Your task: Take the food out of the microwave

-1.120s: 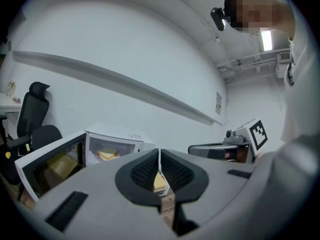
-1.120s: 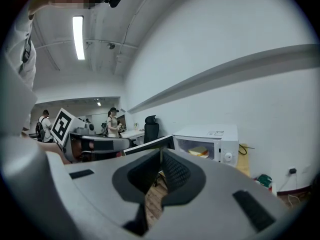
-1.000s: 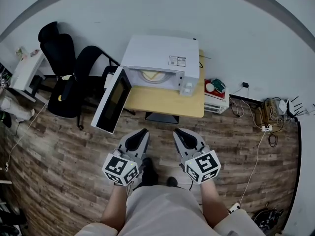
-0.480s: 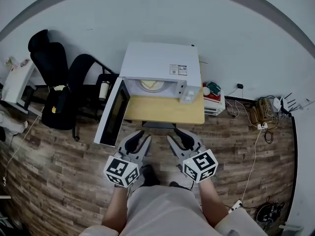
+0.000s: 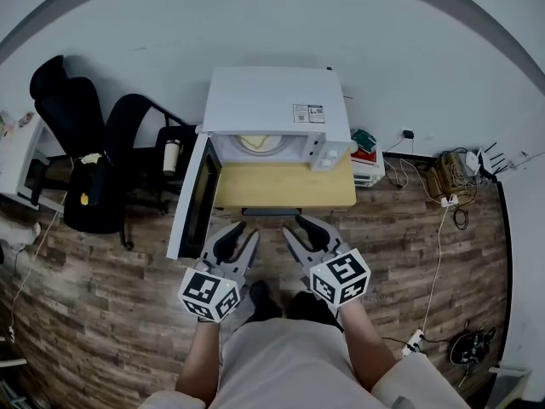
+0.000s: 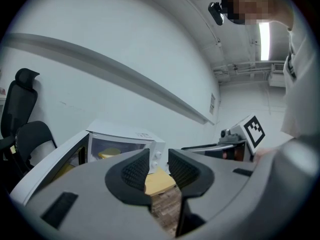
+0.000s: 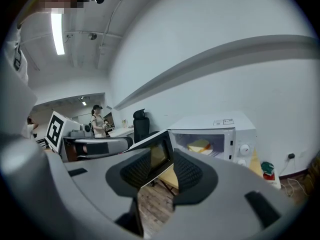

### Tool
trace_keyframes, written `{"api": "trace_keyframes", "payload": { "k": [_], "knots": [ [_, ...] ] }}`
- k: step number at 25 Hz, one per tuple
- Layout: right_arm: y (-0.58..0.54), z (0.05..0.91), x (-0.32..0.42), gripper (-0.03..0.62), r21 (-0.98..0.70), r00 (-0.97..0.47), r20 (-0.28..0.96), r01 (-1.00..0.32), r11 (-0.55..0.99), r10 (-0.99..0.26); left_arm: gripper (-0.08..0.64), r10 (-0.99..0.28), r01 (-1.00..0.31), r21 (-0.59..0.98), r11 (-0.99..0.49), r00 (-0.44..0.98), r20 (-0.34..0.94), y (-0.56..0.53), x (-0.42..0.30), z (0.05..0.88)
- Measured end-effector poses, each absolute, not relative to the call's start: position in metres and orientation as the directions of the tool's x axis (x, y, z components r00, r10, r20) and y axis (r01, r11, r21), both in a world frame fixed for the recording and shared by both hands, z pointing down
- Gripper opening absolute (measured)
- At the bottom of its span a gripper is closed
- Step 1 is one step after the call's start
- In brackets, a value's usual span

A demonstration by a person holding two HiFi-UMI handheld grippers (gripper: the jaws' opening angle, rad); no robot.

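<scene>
Wood-plank floor (image 5: 102,296) carries a small wooden table (image 5: 285,186). A white microwave (image 5: 274,100) stands on it, its door (image 5: 194,196) swung open to the left. The food (image 7: 199,144) is a pale yellow wedge on a light plate (image 7: 210,152) inside the cavity. Left gripper (image 5: 242,235): jaws apart, nothing between them. Right gripper (image 5: 296,228): jaws have just been opening, now spread, nothing between them. Both are short of the table.

One microwave (image 5: 272,100) sits on one worktop (image 5: 285,187) with one piece of food (image 5: 258,142) inside, two black chairs (image 5: 64,109) (image 5: 136,122) stand left of the microwave, and two tools, left tool (image 5: 243,233) and right tool (image 5: 296,227), hover before it.
</scene>
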State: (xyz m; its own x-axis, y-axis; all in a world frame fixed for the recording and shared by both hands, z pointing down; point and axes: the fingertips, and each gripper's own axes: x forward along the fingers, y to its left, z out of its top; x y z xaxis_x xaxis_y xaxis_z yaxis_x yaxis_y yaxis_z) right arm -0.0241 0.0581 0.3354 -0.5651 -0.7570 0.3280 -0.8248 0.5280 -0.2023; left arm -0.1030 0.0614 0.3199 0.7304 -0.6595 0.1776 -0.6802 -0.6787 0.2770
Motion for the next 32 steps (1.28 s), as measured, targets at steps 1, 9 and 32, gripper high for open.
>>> {"api": "trace_keyframes", "payload": {
  "k": [1, 9, 32],
  "knots": [
    [0.056, 0.338, -0.024, 0.126, -0.205, -0.561, 0.331, -0.827, 0.523, -0.758, 0.104, -0.659, -0.681, 0.280, -0.677, 0.730, 0.181, 0.060, -0.104, 0.323],
    [0.040, 0.362, -0.023, 0.126, -0.222, -0.549, 0.361, -0.836, 0.502, -0.754, 0.104, -0.650, -0.676, 0.297, -0.675, 0.735, 0.193, 0.047, -0.100, 0.341],
    [-0.088, 0.443, 0.006, 0.138, -0.273, -0.583, 0.415, -0.812, 0.516, -0.698, 0.104, -0.696, -0.741, 0.308, -0.596, 0.668, 0.261, -0.054, -0.068, 0.395]
  ]
}}
